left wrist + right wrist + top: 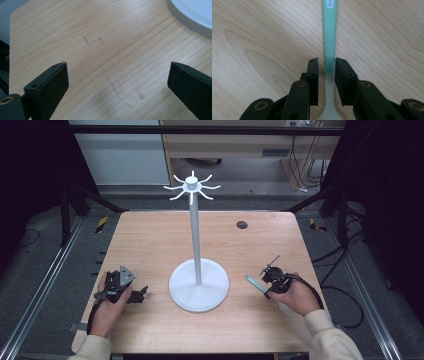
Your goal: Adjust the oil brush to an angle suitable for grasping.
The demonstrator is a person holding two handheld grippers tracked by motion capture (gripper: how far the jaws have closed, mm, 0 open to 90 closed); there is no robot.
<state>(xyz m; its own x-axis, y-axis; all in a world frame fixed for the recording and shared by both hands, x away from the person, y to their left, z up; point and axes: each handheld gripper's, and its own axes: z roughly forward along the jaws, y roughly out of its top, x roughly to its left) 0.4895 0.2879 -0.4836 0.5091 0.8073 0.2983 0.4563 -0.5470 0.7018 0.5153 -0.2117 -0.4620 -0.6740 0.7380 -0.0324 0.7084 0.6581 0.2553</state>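
Observation:
A slim utensil [253, 283] with a teal handle and a whitish end lies on the wooden table right of the stand. In the right gripper view, the utensil [329, 37] runs straight away between the jaws of my right gripper [326, 65]. The right-hand jaw lies against the handle and a narrow gap shows at the left-hand jaw, so the pads do not clamp it. My right gripper [265, 288] sits low over the table. My left gripper [142, 294] rests at the table's left with its jaws wide apart and only bare wood between them [117, 75].
A white stand [198, 290] with a round base, a tall pole and several hook arms at the top rises from the table's middle. Its base edge [192, 17] reaches into the left gripper view's top right. A dark round hole [242, 225] lies at the far right.

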